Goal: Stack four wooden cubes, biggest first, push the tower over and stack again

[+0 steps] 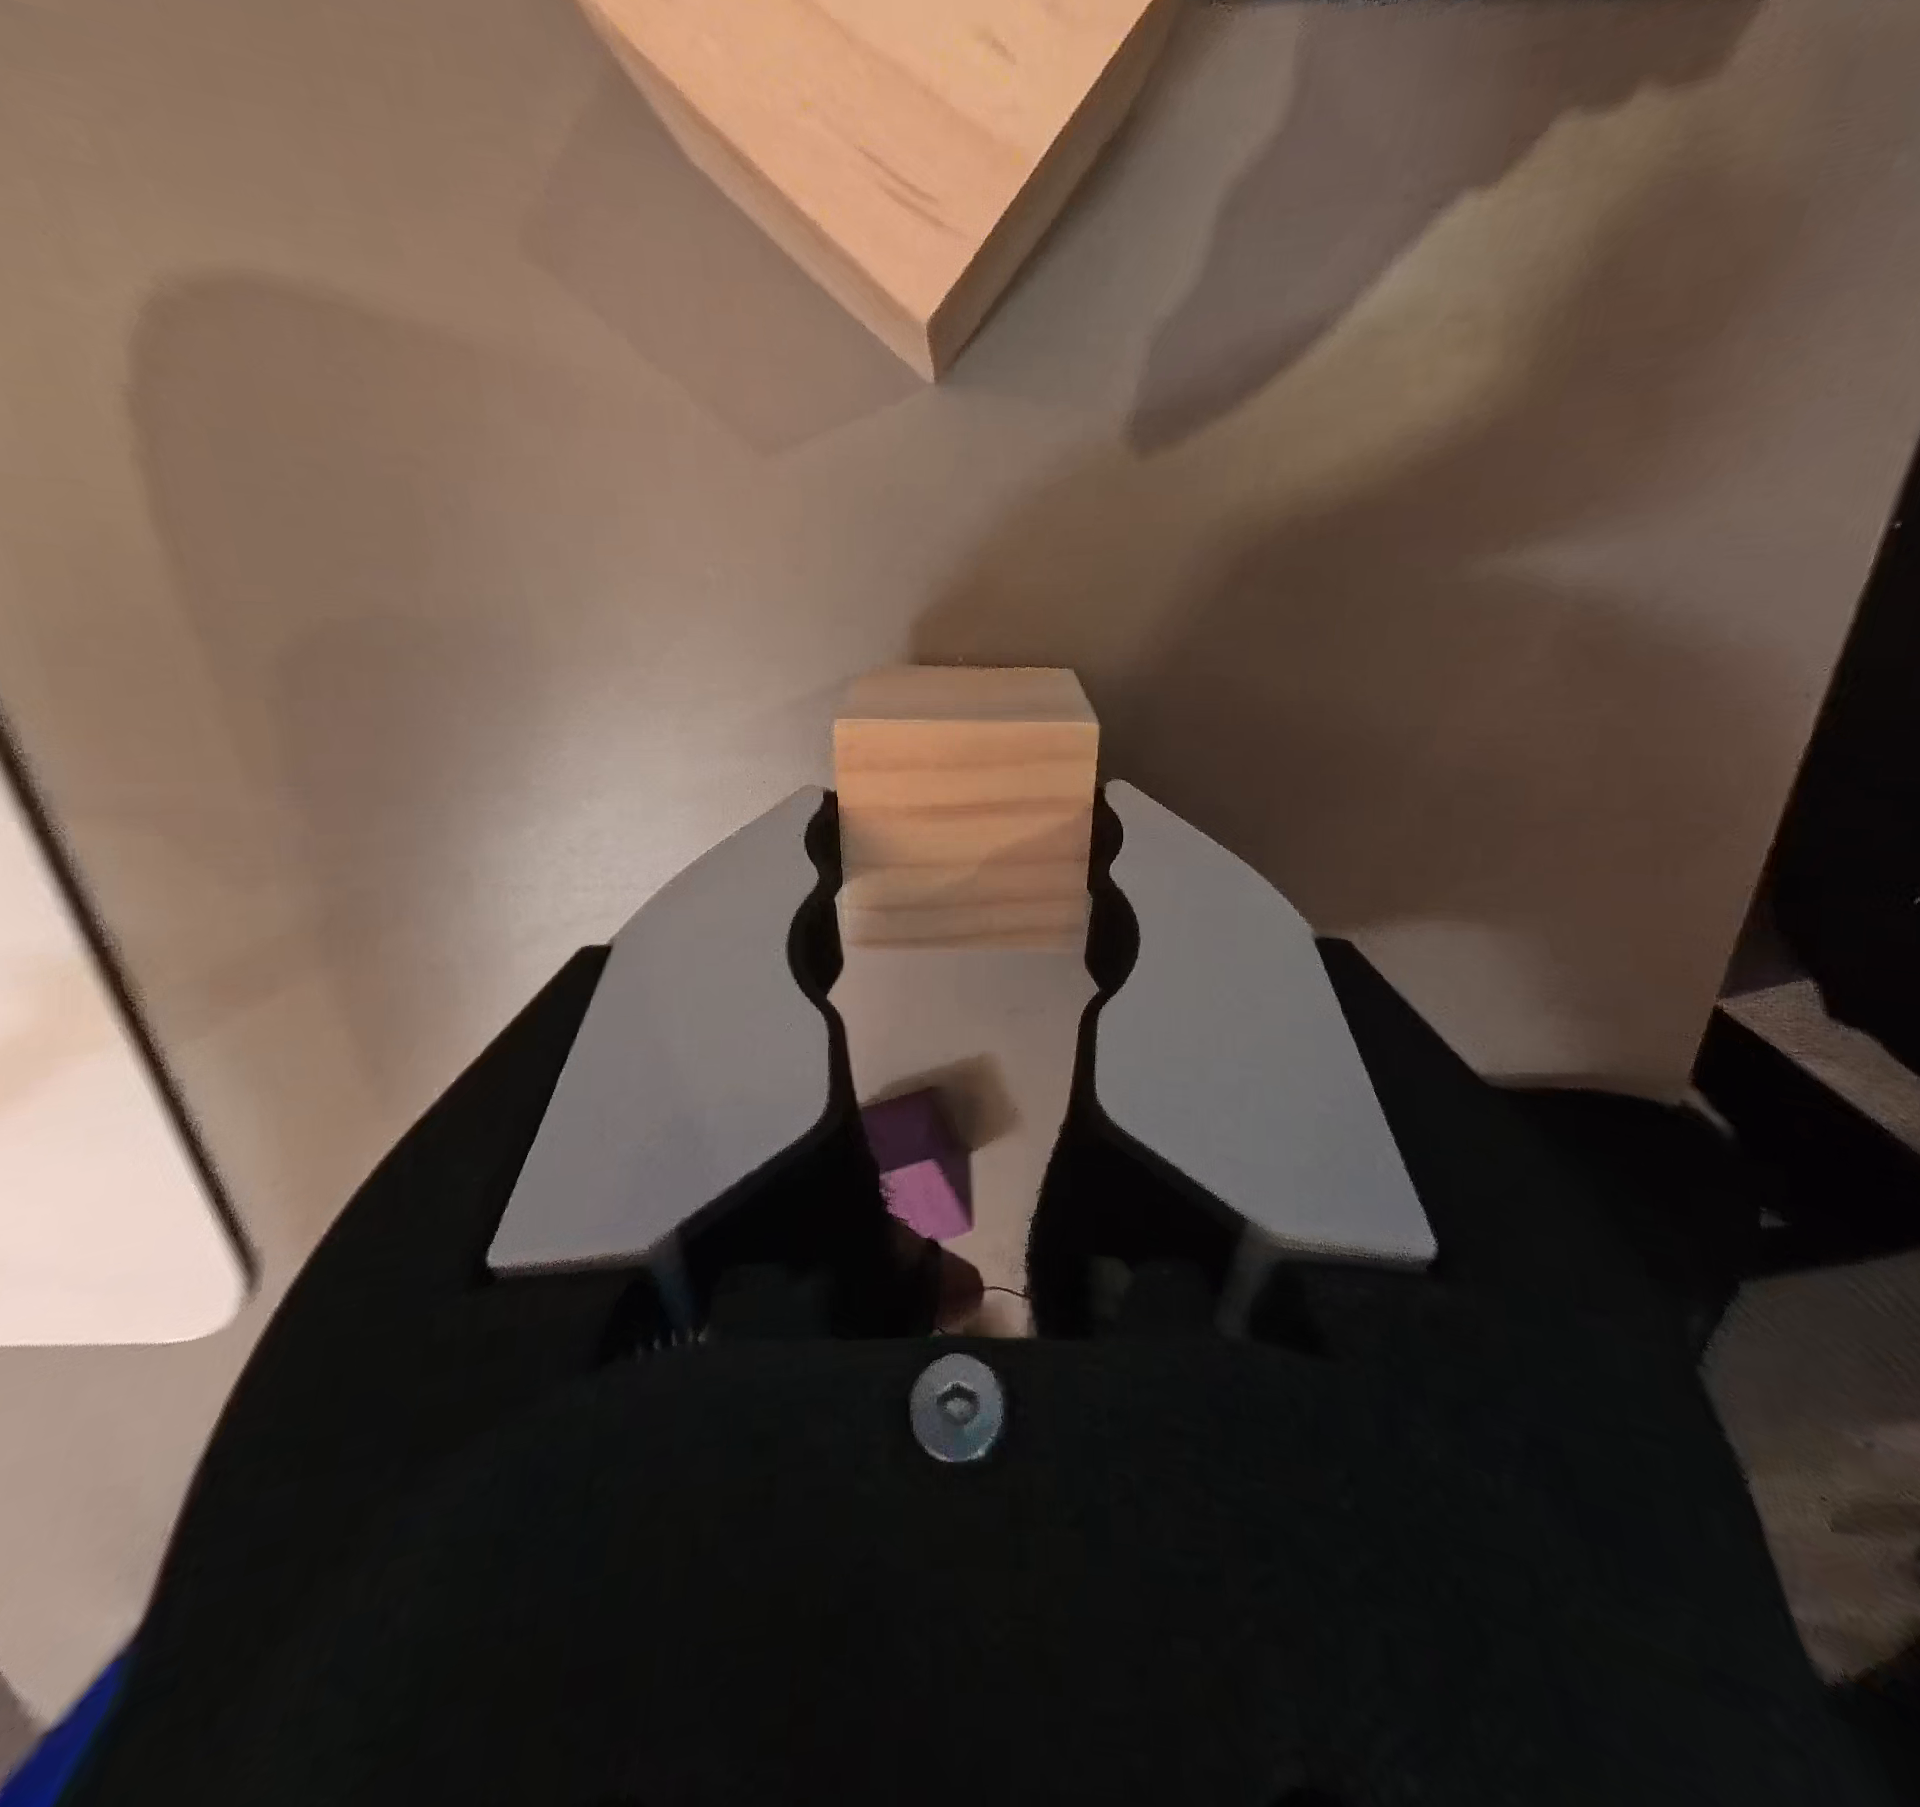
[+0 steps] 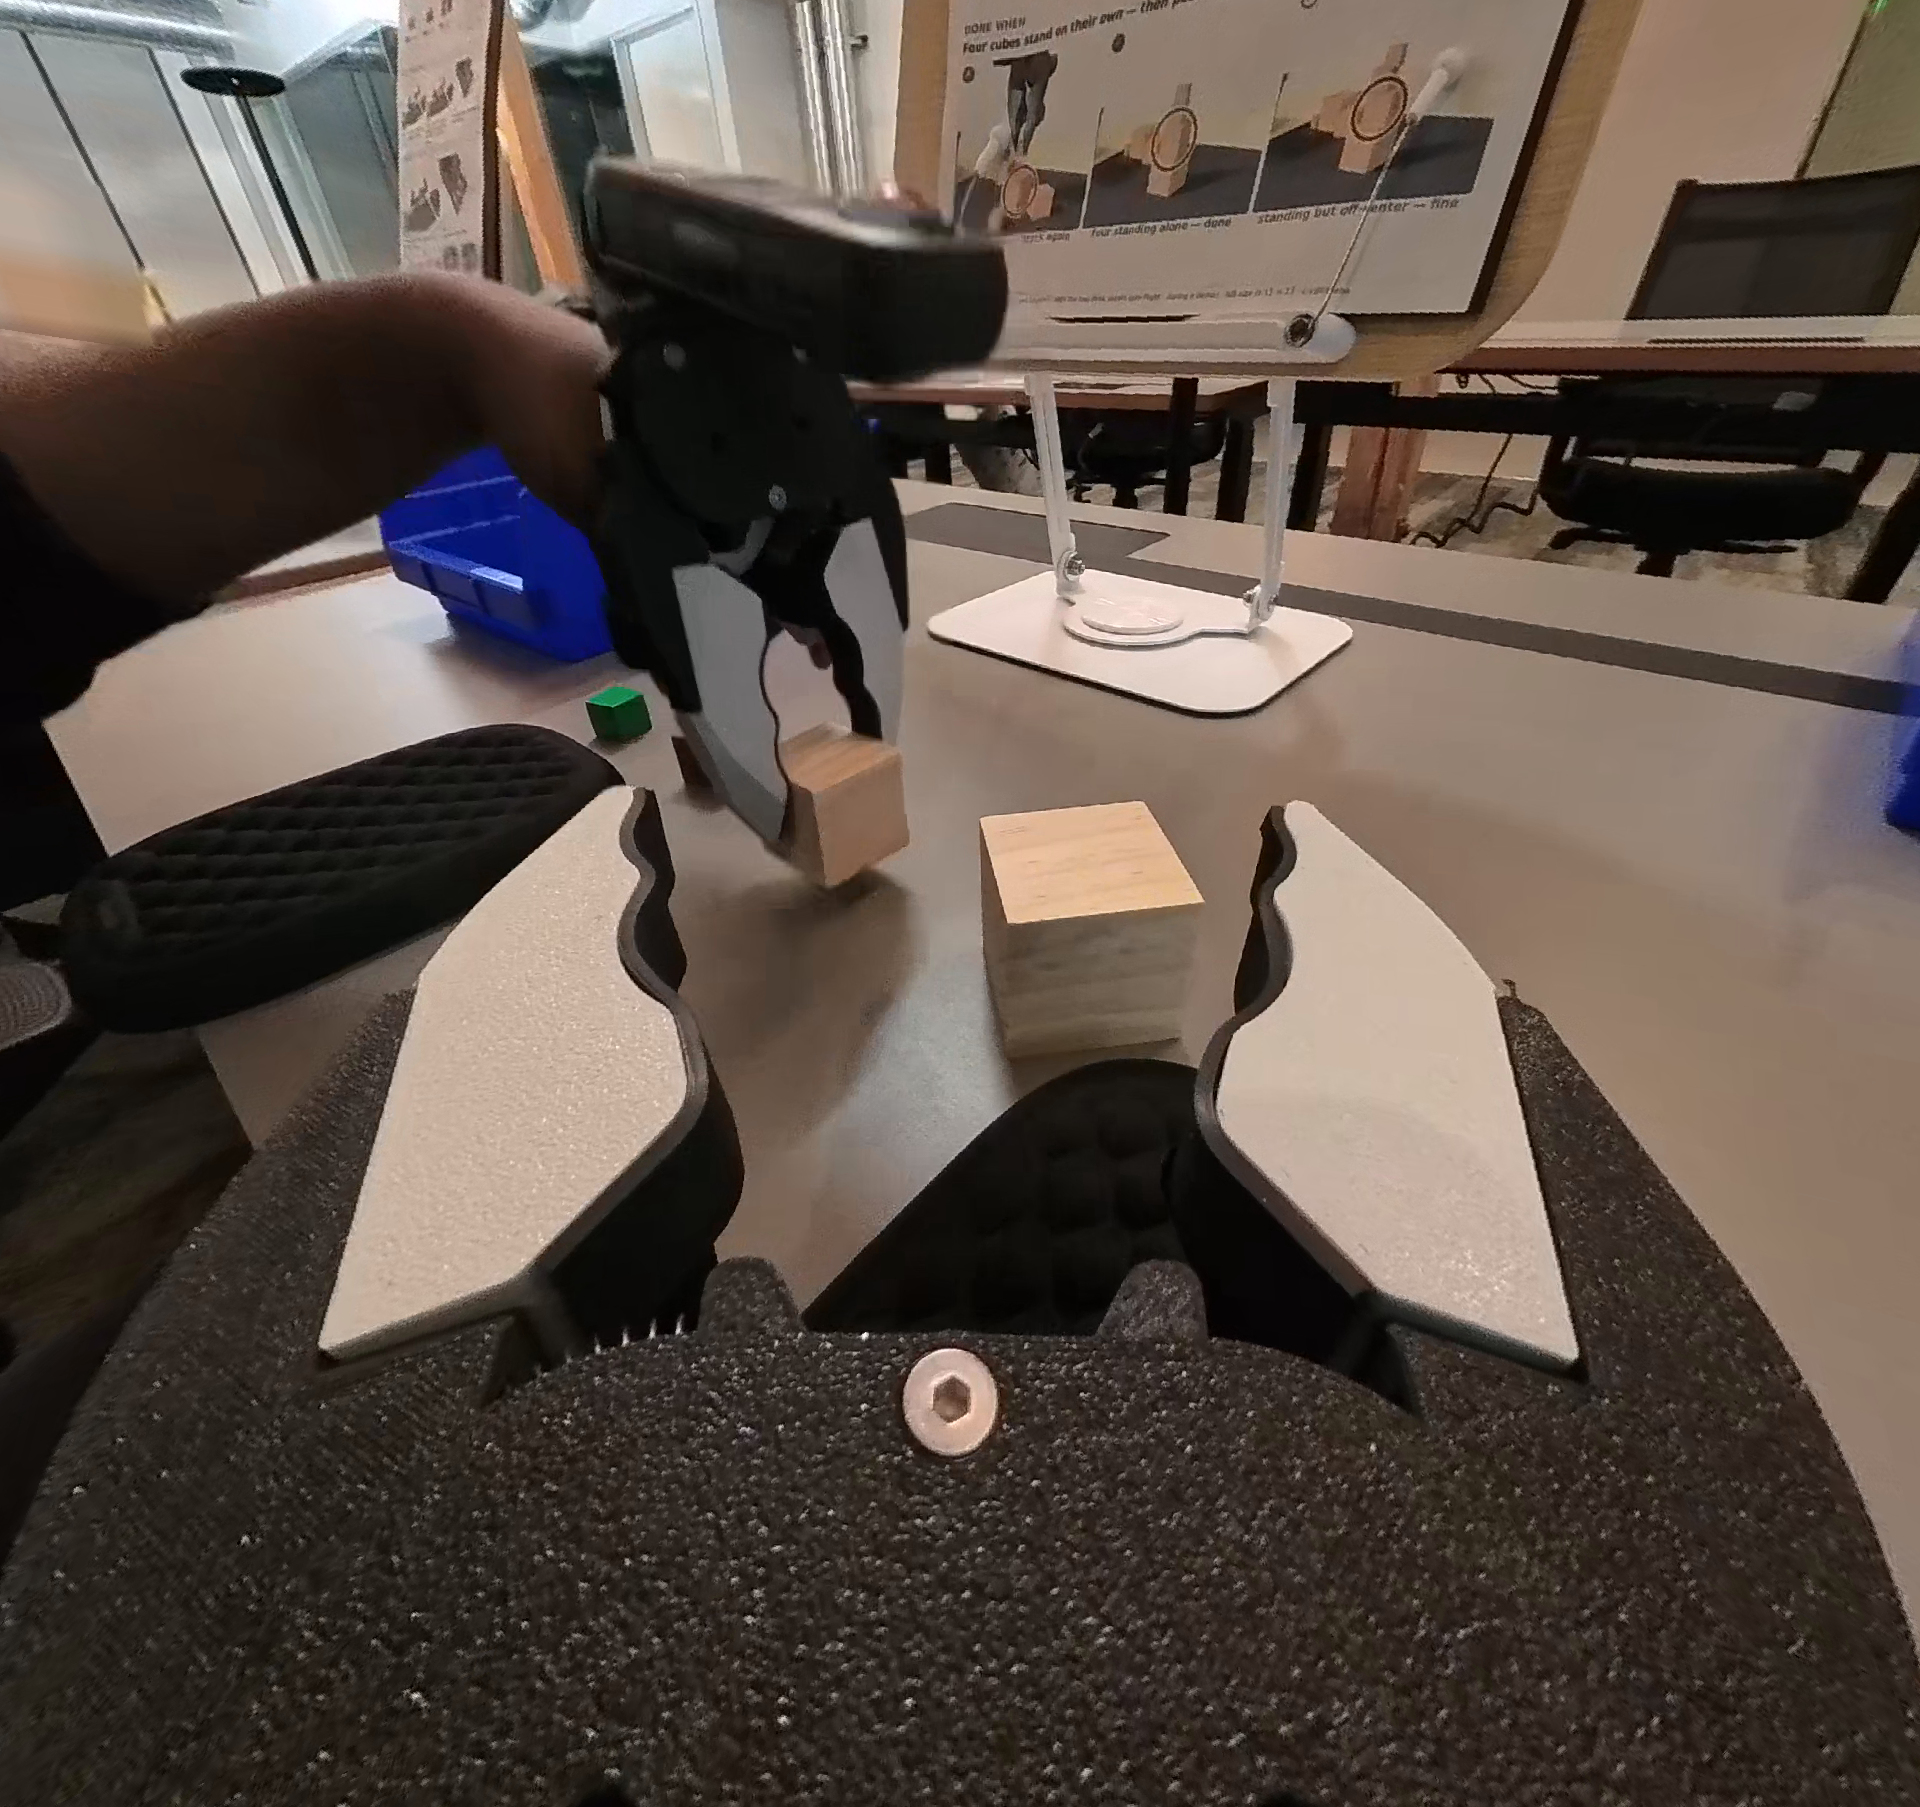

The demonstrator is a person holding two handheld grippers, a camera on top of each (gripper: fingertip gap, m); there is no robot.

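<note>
My left gripper (image 1: 964, 812) is shut on a small plain wooden cube (image 1: 966, 749), with both pads against its sides. In the right wrist view the left gripper (image 2: 821, 781) holds this small cube (image 2: 852, 812) tilted, just above the grey table (image 2: 1455, 822). A larger wooden cube (image 2: 1086, 926) stands on the table between the fingers of my right gripper (image 2: 961, 807), closer to the right one. That gripper is wide open and its pads do not touch the cube. The larger cube also shows ahead in the left wrist view (image 1: 883, 74).
A purple cube (image 1: 914, 1175) lies under the left gripper. A green cube (image 2: 618, 715) and a blue bin (image 2: 488, 562) sit at the far left. A white stand base (image 2: 1143, 640) carrying a board is behind. A black padded rest (image 2: 312, 853) lies at the left. Left tips to right tips: about 15 cm.
</note>
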